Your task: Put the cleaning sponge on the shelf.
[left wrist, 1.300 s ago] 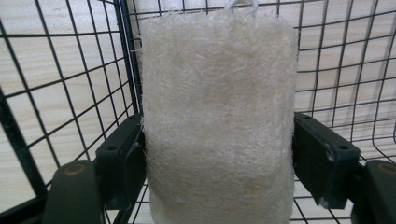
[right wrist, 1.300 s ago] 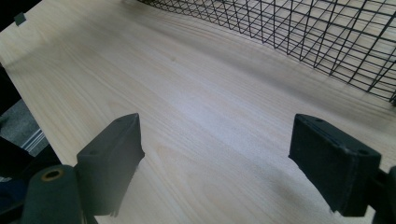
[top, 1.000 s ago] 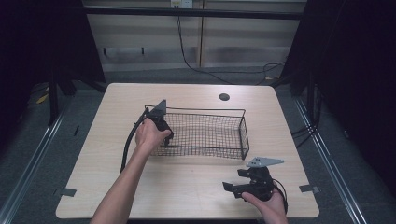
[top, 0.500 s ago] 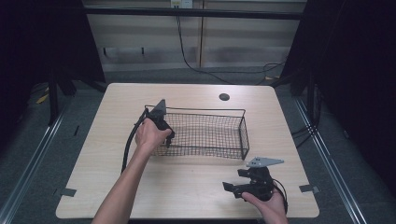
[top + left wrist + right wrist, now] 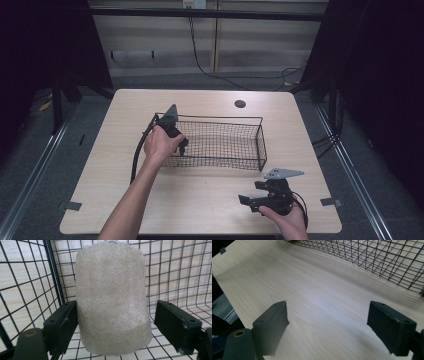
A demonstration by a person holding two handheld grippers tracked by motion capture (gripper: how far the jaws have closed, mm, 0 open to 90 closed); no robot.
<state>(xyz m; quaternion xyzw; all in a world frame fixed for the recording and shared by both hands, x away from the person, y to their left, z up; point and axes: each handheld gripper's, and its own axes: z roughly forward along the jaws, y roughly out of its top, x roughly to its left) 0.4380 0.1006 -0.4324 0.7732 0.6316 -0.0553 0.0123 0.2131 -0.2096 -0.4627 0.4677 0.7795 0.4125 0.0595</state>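
Two jaws of the left gripper [image 5: 113, 322] stand spread around a pale sponge [image 5: 112, 297] inside the wire basket [image 5: 220, 142], left jaw touching; right gripper [image 5: 332, 327] spread over bare bench [image 5: 317, 305].

Bright, evenly lit table [image 5: 210, 200]; dark surroundings; near jaws blurred.

A pale beige, coarse-fibred cylindrical loofah sponge [image 5: 112, 300] is seen standing upright inside the black wire-mesh basket [image 5: 220, 142], close to the basket's corner post. Its rounded top is turned upward, and its lower end is set on the basket's mesh floor.
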